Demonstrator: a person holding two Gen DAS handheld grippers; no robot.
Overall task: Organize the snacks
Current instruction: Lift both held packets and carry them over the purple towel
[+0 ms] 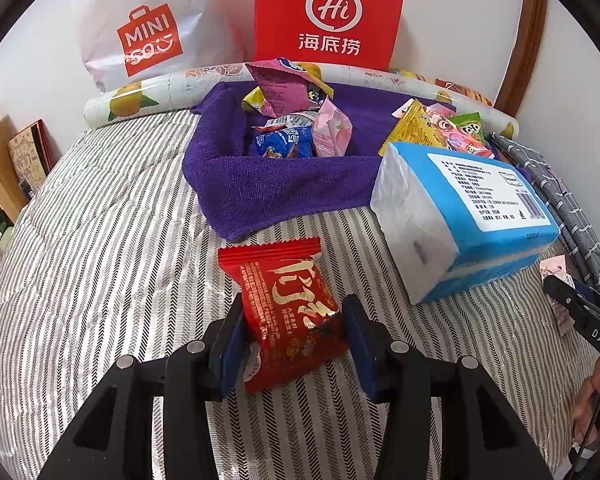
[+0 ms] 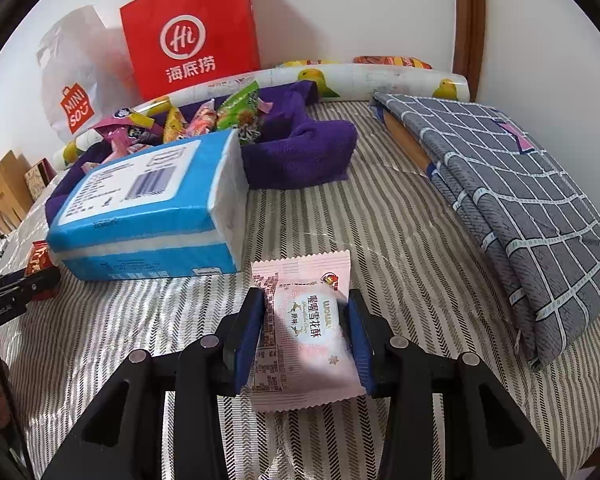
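Note:
A red snack packet lies on the striped bedcover between the fingers of my left gripper. The left pad touches its edge, the right pad stands just off it, and the packet looks flat and unsqueezed. My right gripper is shut on a pink snack packet, both blue pads pressed into its sides just above the cover. Further back, a purple towel is bunched into a nest holding several bright snack packets. Each gripper shows at the edge of the other's view.
A blue-and-white tissue pack lies between the grippers and the towel. A red paper bag and a white shopping bag lean on the wall behind a lemon-print roll. A folded grey checked cloth lies at the right.

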